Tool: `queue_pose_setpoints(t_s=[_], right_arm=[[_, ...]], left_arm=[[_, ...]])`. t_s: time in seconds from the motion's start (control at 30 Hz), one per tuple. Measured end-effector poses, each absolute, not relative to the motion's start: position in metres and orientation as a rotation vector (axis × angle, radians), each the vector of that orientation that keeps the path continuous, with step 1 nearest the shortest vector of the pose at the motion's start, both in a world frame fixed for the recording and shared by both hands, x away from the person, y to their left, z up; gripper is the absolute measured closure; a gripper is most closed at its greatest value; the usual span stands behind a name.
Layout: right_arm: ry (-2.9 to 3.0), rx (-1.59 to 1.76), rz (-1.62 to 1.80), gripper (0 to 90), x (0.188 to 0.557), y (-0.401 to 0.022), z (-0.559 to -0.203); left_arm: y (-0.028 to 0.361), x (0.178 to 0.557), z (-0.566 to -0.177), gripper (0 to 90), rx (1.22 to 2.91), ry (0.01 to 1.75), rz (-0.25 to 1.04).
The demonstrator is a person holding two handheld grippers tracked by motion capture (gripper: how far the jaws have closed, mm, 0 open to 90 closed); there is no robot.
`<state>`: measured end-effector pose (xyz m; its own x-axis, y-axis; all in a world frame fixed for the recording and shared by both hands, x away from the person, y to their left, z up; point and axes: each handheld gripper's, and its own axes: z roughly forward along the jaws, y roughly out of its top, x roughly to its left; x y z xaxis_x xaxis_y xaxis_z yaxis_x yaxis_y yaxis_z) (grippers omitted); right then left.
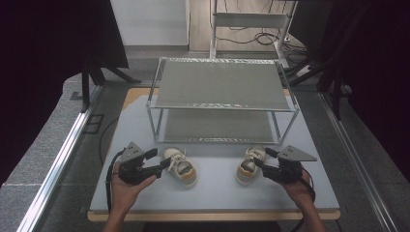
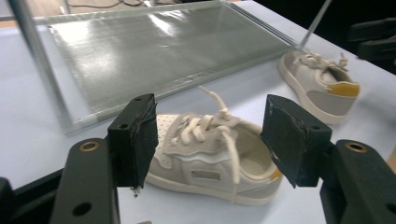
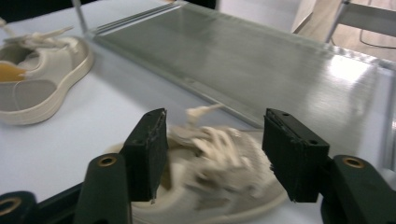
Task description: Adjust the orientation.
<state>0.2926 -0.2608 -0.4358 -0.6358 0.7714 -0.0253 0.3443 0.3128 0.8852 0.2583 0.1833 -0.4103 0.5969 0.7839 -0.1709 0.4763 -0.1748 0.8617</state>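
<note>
Two small beige shoes with orange heel patches lie on the pale table (image 1: 212, 198) in front of a metal rack. My left gripper (image 1: 159, 158) is level with the left shoe (image 1: 181, 167), jaws open at its toe end. In the left gripper view this laced shoe (image 2: 210, 154) lies across the gap of the left gripper (image 2: 210, 135), and the pads (image 2: 135, 140) stand clear of it. My right gripper (image 1: 262, 157) is open at the right shoe (image 1: 248, 166). In the right gripper view that shoe (image 3: 215, 177) is blurred, low between the jaws of the right gripper (image 3: 212, 140).
A two-shelf wire rack (image 1: 222, 108) stands just behind the shoes; its lower shelf (image 2: 154, 51) (image 3: 261, 60) sits close to the table. Each gripper view also shows the other shoe (image 2: 317, 84) (image 3: 37, 79) farther off. Black curtains and metal rails flank the table.
</note>
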Motion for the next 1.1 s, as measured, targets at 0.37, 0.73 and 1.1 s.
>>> queue_pose_setpoints(t_s=[0.37,0.73,1.1], right_arm=[[2.233,0.852,1.398,64.7,0.295,-0.202,-0.428],[2.397,0.764,1.432,83.0,0.294,-0.153,-0.438],[2.490,0.714,1.369,89.4,0.291,-0.123,-0.450]], left_arm=[[0.190,0.249,-0.406,36.4,1.811,1.015,0.391],[0.195,0.245,-0.406,36.1,1.803,1.031,0.395],[0.197,0.243,-0.412,36.3,1.810,1.053,0.386]])
